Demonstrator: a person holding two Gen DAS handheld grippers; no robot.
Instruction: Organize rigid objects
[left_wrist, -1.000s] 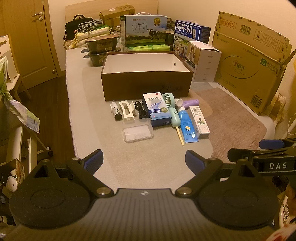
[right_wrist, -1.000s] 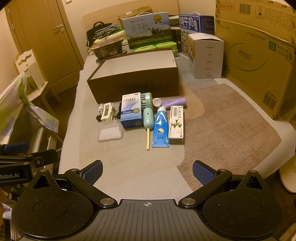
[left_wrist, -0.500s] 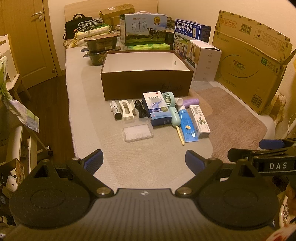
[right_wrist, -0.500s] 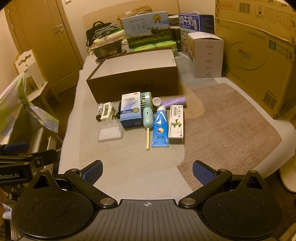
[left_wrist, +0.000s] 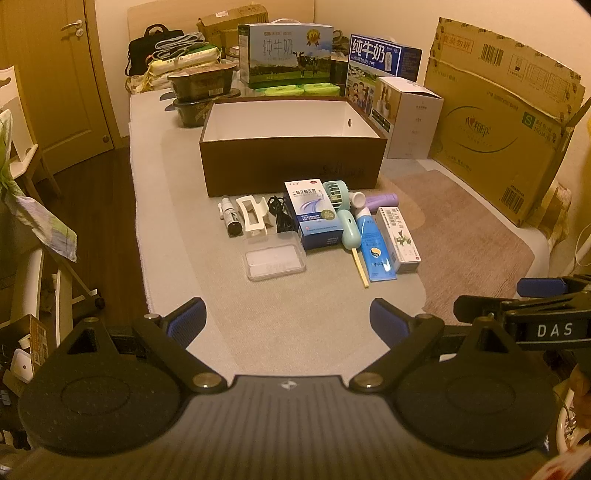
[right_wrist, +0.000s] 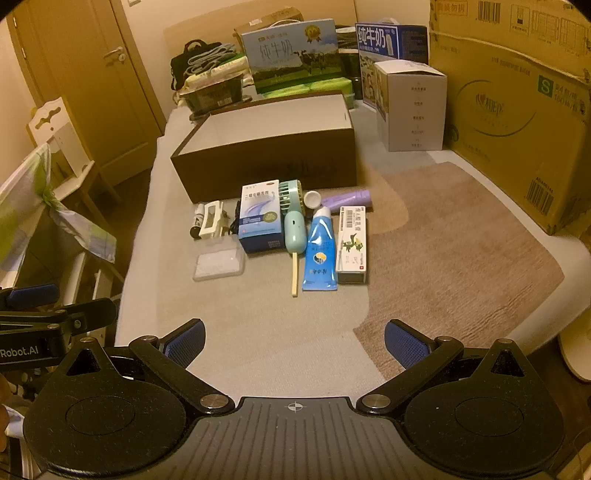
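An open brown box (left_wrist: 291, 166) (right_wrist: 266, 162) with a white inside stands mid-bed. In front of it lie small items: a clear plastic case (left_wrist: 274, 255) (right_wrist: 218, 262), a blue-white medicine box (left_wrist: 314, 214) (right_wrist: 260, 216), a mint hand fan (left_wrist: 343, 214) (right_wrist: 293, 218), a blue tube (left_wrist: 373, 247) (right_wrist: 319, 254), a white-green carton (left_wrist: 398, 240) (right_wrist: 351, 245), a purple bottle (left_wrist: 380, 201) (right_wrist: 347, 199), a white clip (left_wrist: 251, 216) and a small spray bottle (left_wrist: 229, 218). My left gripper (left_wrist: 288, 319) and right gripper (right_wrist: 293, 341) hang open near the bed's front edge, well short of the items.
Milk cartons (left_wrist: 288, 55), a white carton (left_wrist: 410, 118) and a large cardboard box (left_wrist: 502, 118) line the back and right. Food trays (left_wrist: 201, 85) and a black bag sit at the back left. The floor and a wooden door (left_wrist: 55, 74) lie to the left.
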